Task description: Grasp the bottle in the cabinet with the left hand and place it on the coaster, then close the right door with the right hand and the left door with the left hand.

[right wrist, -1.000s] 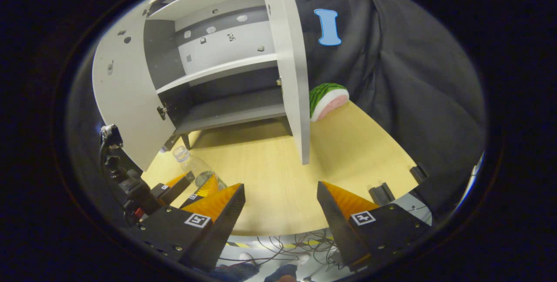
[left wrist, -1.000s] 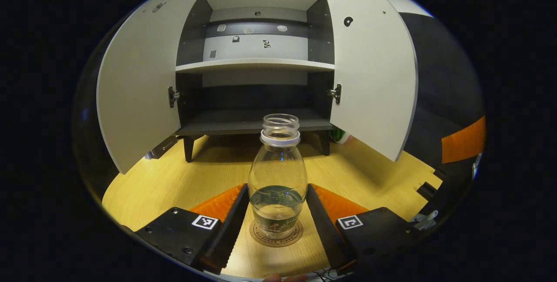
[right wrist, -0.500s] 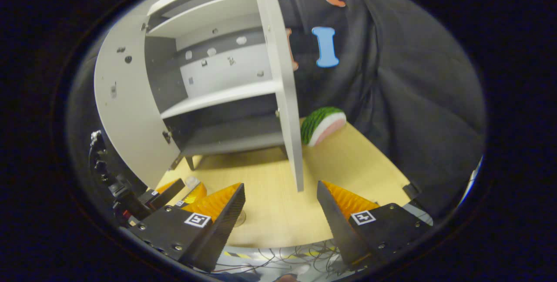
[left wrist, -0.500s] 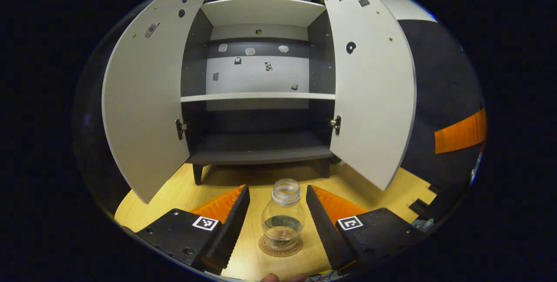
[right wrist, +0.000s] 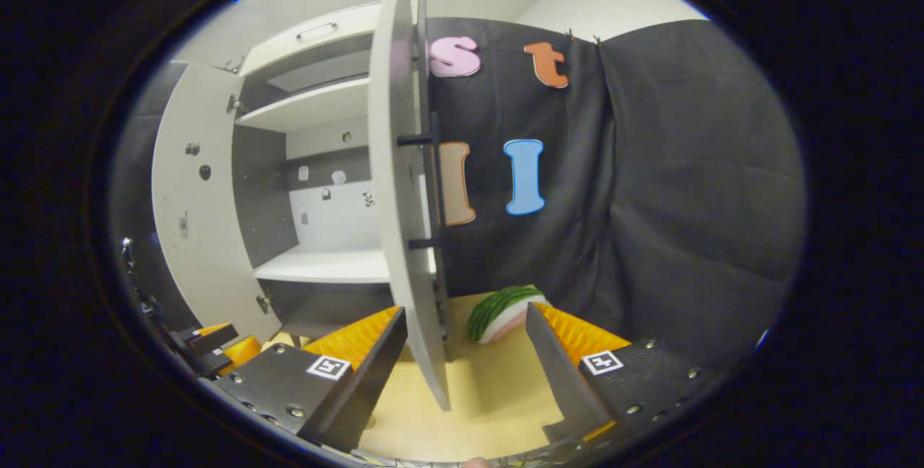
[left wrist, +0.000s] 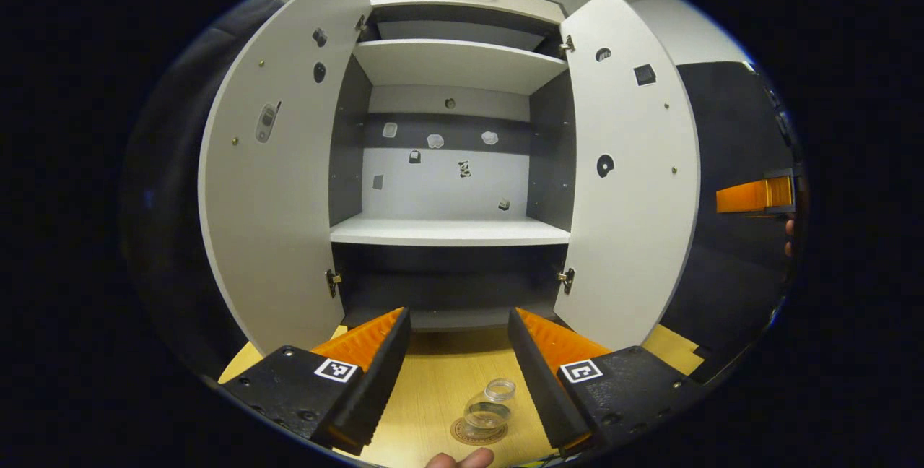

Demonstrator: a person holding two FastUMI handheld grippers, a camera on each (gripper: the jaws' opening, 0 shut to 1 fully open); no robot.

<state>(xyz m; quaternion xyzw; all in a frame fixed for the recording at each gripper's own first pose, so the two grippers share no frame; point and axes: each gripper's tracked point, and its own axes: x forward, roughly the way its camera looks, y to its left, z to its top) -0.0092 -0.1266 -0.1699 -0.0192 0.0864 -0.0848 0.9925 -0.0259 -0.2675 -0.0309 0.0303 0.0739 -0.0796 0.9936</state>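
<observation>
Bottle upright on printed coaster, writing unreadable

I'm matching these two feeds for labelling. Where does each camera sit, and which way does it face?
Left gripper view: rides the left hand-held gripper, raised, squarely facing the open cabinet; bottle on coaster below.
Right gripper view: rides the right hand-held gripper, facing the right door edge-on.
Shared: cabinet, doors, table.

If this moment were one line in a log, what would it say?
bottle: upright on coaster | left gripper: open | right gripper: open, at right door | doors: open
</observation>
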